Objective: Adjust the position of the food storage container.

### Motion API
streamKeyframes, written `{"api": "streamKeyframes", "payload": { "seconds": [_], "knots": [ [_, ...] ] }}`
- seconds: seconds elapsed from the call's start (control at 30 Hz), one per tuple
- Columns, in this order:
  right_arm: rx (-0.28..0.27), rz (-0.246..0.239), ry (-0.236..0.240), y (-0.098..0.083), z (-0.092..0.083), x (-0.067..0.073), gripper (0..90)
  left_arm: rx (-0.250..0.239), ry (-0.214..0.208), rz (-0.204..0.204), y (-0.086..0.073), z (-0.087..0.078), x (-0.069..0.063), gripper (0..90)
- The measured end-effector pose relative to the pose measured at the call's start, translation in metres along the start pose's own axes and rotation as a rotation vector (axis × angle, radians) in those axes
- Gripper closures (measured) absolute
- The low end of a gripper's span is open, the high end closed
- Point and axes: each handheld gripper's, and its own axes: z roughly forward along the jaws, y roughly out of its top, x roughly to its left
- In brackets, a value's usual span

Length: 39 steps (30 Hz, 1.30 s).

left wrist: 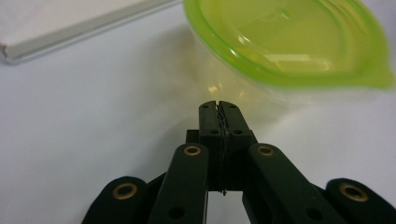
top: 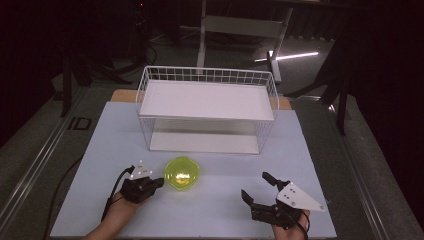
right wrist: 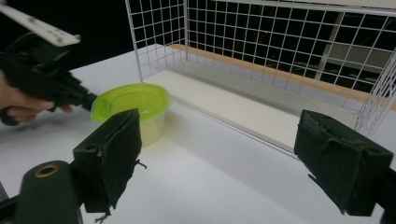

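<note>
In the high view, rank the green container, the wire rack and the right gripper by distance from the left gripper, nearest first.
1. Green container: just beside the left gripper, toward the table's middle.
2. Right gripper: across the front of the table, jaws open.
3. Wire rack: farther back, at the table's far side.

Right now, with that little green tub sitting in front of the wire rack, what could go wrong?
The left tool is shut, its tip close beside the green-lidded tub. A nudge forward could slide or tip the tub rather than grasp it, since it looks light. The right tool is open and some way off, so it cannot steady the tub yet. The wire rack stands just behind, so a pushed tub might knock into it.
</note>
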Motion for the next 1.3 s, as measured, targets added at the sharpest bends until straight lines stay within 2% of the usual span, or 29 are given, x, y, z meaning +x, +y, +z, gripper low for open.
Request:
{"api": "streamKeyframes", "payload": {
  "seconds": [0.13,0.3,0.4,0.57,0.7,1.07,1.13,1.27,1.3],
  "knots": [
    [0.002,0.005,0.005,0.001,0.003,0.0,15.1,0.002,-0.021,-0.001,-0.006,-0.005,-0.008,89.8],
    [0.003,0.0,0.008,0.001,0.003,0.001,15.3,0.017,-0.048,-0.029,-0.001,0.005,-0.009,89.6],
    [0.003,0.001,0.008,0.001,0.002,0.0,15.3,0.021,-0.028,-0.019,0.004,0.012,-0.008,89.7],
    [0.006,0.013,0.007,-0.001,0.001,-0.002,15.3,0.013,-0.004,-0.033,0.008,0.022,-0.002,89.8],
    [0.009,0.001,0.01,-0.001,0.002,0.0,15.3,0.006,-0.002,-0.055,0.015,0.03,0.001,89.8],
    [0.018,-0.006,0.014,-0.002,0.004,0.002,15.3,0.003,-0.02,-0.057,0.04,0.059,0.0,89.7],
    [0.019,-0.003,0.013,-0.002,0.003,0.001,15.3,0.0,-0.025,-0.063,0.041,0.06,0.003,89.6],
    [0.02,-0.002,0.011,-0.003,0.003,0.001,15.3,-0.019,-0.034,-0.109,0.039,0.052,0.008,89.5],
    [0.02,-0.003,0.011,-0.002,0.003,0.001,15.3,-0.025,-0.038,-0.109,0.039,0.05,0.008,89.5]
  ]
}}
